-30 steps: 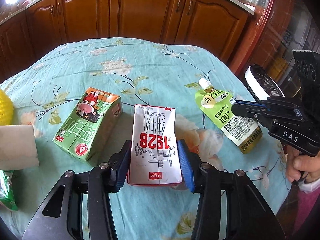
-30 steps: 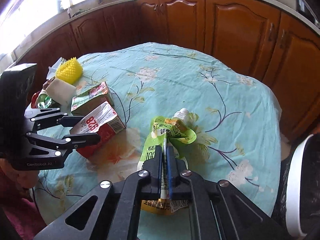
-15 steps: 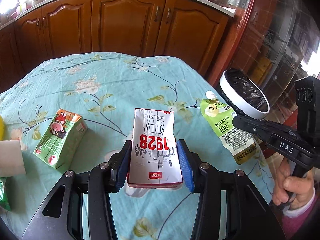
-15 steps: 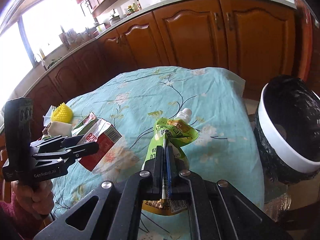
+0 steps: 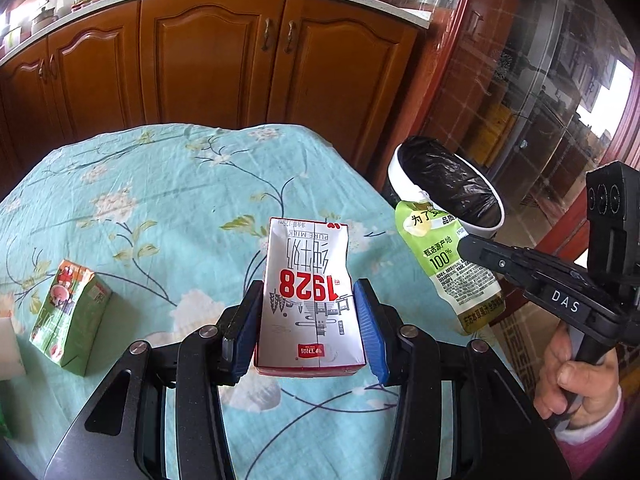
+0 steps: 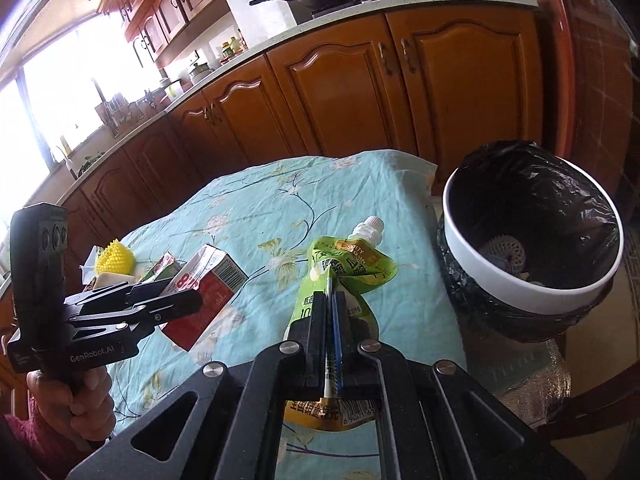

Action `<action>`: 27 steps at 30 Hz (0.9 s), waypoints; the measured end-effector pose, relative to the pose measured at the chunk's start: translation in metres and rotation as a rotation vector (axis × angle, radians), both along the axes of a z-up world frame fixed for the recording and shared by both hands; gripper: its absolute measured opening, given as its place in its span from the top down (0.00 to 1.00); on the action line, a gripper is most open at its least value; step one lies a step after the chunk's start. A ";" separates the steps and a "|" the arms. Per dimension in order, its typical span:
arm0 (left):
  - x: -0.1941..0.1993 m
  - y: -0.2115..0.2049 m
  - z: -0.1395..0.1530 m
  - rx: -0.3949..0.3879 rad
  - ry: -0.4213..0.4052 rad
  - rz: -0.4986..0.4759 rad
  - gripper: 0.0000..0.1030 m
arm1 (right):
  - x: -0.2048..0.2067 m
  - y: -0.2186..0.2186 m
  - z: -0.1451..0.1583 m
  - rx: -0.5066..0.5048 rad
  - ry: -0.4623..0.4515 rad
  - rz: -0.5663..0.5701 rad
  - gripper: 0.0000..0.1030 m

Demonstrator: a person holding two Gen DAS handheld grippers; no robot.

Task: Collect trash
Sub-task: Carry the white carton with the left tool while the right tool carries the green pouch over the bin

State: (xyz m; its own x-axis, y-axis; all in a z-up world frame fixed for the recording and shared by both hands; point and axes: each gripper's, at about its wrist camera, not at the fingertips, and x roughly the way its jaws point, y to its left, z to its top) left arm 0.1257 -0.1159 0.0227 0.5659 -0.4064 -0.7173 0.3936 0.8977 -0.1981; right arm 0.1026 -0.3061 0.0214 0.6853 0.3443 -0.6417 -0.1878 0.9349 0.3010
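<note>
My left gripper (image 5: 310, 320) is shut on a red and white milk carton (image 5: 310, 292) marked 1928 and holds it above the table. The carton also shows in the right wrist view (image 6: 208, 284). My right gripper (image 6: 331, 300) is shut on a green drink pouch (image 6: 344, 272) with a white spout, held in the air near the table's right edge. The pouch also shows in the left wrist view (image 5: 444, 264). A white bin (image 6: 532, 292) lined with a black bag stands beside the table, to the right of the pouch, with some trash inside.
A green juice carton (image 5: 70, 320) lies on the floral tablecloth (image 5: 180, 200) at the left. A yellow spiky ball (image 6: 114, 260) and a white block lie at the table's far left. Wooden cabinets (image 5: 220, 60) stand behind.
Both grippers have lifted their items off the table and moved toward the bin, which has come into fuller view in both cameras.
</note>
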 end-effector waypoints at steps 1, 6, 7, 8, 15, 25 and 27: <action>0.000 -0.004 0.002 -0.001 -0.003 -0.007 0.57 | -0.001 -0.003 0.001 0.001 -0.002 -0.008 0.98; 0.003 -0.028 0.012 -0.003 -0.023 -0.051 0.57 | -0.004 -0.023 0.009 0.001 -0.021 -0.051 0.98; 0.003 -0.033 0.014 -0.004 -0.025 -0.058 0.57 | -0.005 -0.027 0.010 0.001 -0.024 -0.059 0.98; 0.004 -0.038 0.015 -0.004 -0.027 -0.066 0.57 | -0.005 -0.031 0.012 0.001 -0.027 -0.066 0.98; 0.011 -0.072 0.021 -0.002 -0.037 -0.121 0.57 | -0.007 -0.060 0.019 0.001 -0.043 -0.121 0.98; 0.026 -0.113 0.026 0.003 -0.037 -0.179 0.57 | -0.005 -0.096 0.019 0.001 -0.043 -0.179 0.98; 0.030 -0.120 0.026 0.004 -0.033 -0.188 0.57 | -0.004 -0.102 0.019 0.003 -0.042 -0.188 0.98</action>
State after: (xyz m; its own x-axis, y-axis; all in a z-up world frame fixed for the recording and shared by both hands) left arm 0.1558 -0.2360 0.0486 0.5038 -0.5046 -0.7011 0.5608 0.8084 -0.1788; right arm 0.0989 -0.4079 0.0401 0.7641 0.2094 -0.6101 -0.0221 0.9538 0.2997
